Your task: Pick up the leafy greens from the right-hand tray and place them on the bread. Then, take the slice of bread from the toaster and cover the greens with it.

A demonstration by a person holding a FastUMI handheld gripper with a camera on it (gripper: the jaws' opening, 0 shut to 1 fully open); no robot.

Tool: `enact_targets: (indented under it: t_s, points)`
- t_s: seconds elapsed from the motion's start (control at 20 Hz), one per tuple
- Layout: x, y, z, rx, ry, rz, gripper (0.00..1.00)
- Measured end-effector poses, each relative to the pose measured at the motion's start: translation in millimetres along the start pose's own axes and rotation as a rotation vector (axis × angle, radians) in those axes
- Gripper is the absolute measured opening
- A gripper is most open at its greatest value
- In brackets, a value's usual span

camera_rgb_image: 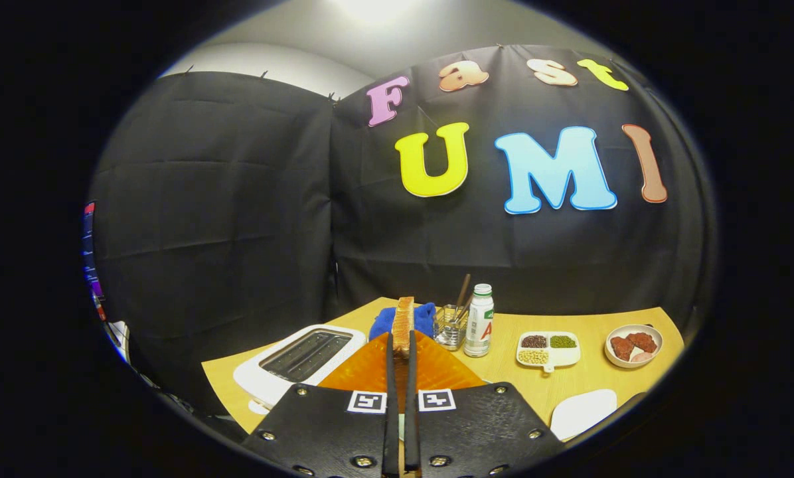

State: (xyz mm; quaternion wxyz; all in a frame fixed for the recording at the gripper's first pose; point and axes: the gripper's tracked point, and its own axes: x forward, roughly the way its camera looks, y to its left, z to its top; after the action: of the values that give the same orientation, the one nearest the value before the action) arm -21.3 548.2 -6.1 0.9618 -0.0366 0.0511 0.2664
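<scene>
Gripper view, looking forward along the two fingers: black hand-held gripper [401, 345] with orange triangular finger pads, nearly closed and clamped on a golden-brown slice of toasted bread [403, 320], held upright on its edge between the fingertips, lifted above the table. Both pads seem to press on the flat faces of the slice, though the contact itself is narrow and partly hidden by the fingers.

Handling, as a judgement: light, stiff and dry, with a rough porous crust; brittle, so easily cracked or crumbled under too much squeeze. Best held low on the flat faces, as now, not on the thin edge. Probably no slipping, since the crumb gives friction against the pads.

Around it: white smooth plastic toaster [302, 362] with a dark rectangular slot, just left of the fingers, slot empty as far as visible. Beyond the slice, a blue soft folded cloth [425, 316]; beside that a clear glass holder with thin brown sticks [451, 325] and a white plastic bottle with a green cap [480, 320]. Further right, a white divided dish of dark, green and pale beans [548, 350] and a round white bowl with reddish-brown pieces [633, 345]. Near right of the gripper, a white smooth rounded tray [583, 413] on the yellow wooden table [503, 365]. Greens and lower bread not made out from here.
</scene>
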Motion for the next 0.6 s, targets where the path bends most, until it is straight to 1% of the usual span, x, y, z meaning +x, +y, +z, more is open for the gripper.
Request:
enact_targets:
  t_s: [0.6]
  points:
    - [10.4,-19.0,-38.8,0.045,0.036,-0.025,0.03]
